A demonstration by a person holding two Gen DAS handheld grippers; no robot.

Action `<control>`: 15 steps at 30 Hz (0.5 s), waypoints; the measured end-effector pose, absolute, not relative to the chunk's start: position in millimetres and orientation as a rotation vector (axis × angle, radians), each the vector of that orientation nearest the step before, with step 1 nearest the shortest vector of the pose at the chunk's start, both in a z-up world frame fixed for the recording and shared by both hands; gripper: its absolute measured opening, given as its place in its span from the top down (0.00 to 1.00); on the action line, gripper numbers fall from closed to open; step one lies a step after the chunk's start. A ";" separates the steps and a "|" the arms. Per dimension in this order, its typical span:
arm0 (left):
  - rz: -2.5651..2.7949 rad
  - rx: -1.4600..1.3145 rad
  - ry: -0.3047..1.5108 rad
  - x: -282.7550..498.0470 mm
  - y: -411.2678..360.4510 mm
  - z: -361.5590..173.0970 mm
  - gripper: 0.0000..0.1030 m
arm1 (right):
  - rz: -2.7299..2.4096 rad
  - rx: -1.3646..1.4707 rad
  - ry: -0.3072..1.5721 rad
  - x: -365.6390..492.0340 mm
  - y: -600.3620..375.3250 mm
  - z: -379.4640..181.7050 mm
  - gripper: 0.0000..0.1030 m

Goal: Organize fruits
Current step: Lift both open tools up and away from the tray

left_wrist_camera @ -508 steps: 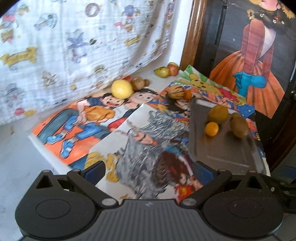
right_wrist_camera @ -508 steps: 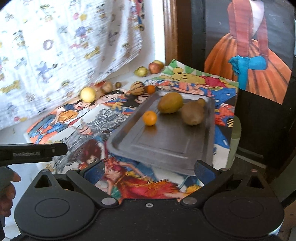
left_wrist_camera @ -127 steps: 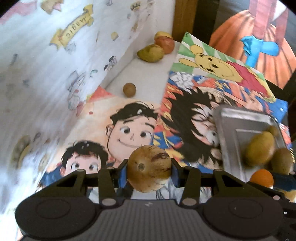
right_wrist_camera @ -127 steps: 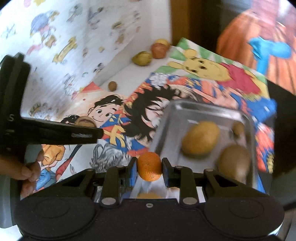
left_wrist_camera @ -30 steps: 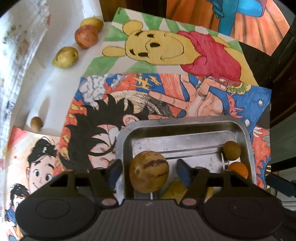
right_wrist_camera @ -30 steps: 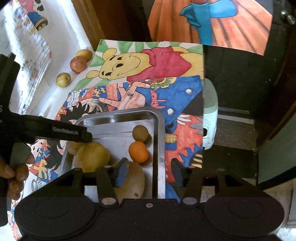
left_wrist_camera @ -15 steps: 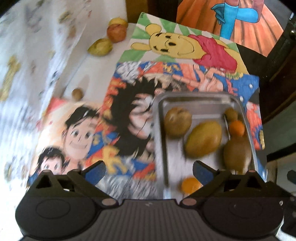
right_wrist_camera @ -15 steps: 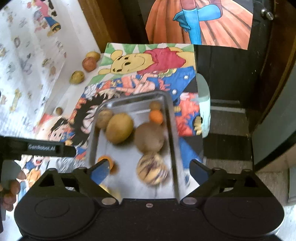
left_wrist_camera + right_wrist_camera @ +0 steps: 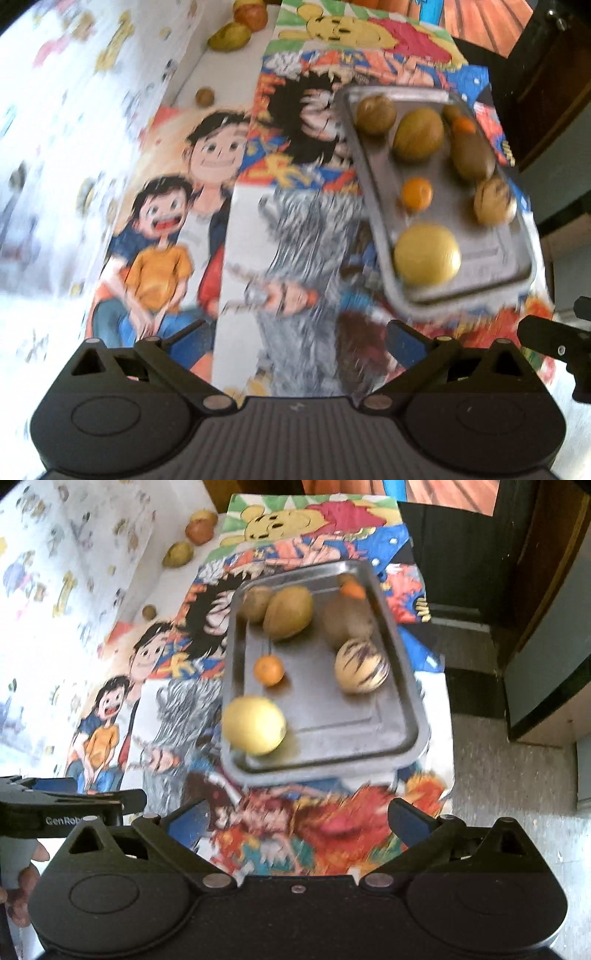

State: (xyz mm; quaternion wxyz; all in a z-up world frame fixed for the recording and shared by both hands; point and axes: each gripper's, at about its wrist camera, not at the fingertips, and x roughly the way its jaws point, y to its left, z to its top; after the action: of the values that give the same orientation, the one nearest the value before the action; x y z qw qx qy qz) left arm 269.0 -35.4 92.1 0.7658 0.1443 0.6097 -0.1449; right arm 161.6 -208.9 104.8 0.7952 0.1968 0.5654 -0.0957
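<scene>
A grey metal tray (image 9: pixel 391 709) lies on cartoon posters and holds several fruits: a yellow lemon (image 9: pixel 254 725), an orange (image 9: pixel 268 669), a striped pepino (image 9: pixel 361 665), a brown kiwi (image 9: pixel 347 621), a mango (image 9: pixel 288 611) and a round brown fruit (image 9: pixel 255 603). The tray also shows in the left wrist view (image 9: pixel 513 258), with the lemon (image 9: pixel 426 254) at its near end. My left gripper (image 9: pixel 295 338) is open and empty, above the posters left of the tray. My right gripper (image 9: pixel 295 818) is open and empty, above the tray's near edge.
Loose fruits lie at the far left by the patterned cloth: a green-yellow fruit (image 9: pixel 178 554), a red apple (image 9: pixel 199 531), a yellow one (image 9: pixel 206 516) and a small brown nut (image 9: pixel 149 610). A dark cabinet (image 9: pixel 517 572) stands to the right. The table edge drops off right of the tray.
Both grippers have pulled back and up from the tray; the view is wider and blurred. Since a second ago the left gripper has let go of the round brown fruit onto the tray.
</scene>
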 end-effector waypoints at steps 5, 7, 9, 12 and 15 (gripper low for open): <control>-0.296 0.323 1.351 252.0 -10.3 89.5 0.01 | -0.185 0.401 1.226 158.4 -190.3 112.2 0.01; -0.286 0.318 1.358 247.3 -2.4 89.9 0.01 | -0.171 0.389 1.228 160.0 -183.6 115.7 0.01; -0.277 0.307 1.363 244.5 5.8 91.6 0.01 | -0.155 0.373 1.227 163.1 -176.9 119.3 0.01; -0.265 0.278 1.357 241.6 17.7 98.1 0.01 | -0.128 0.340 1.221 170.0 -166.4 126.1 0.01; -0.246 0.254 1.346 243.4 29.3 103.8 0.01 | -0.102 0.313 1.217 178.4 -157.1 131.1 0.01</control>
State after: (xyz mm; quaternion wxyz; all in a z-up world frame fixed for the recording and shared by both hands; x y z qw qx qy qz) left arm 243.4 29.3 103.8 0.7674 0.1169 0.6202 -0.1132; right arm 178.4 -157.1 131.1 0.8077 0.1465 0.5691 -0.0475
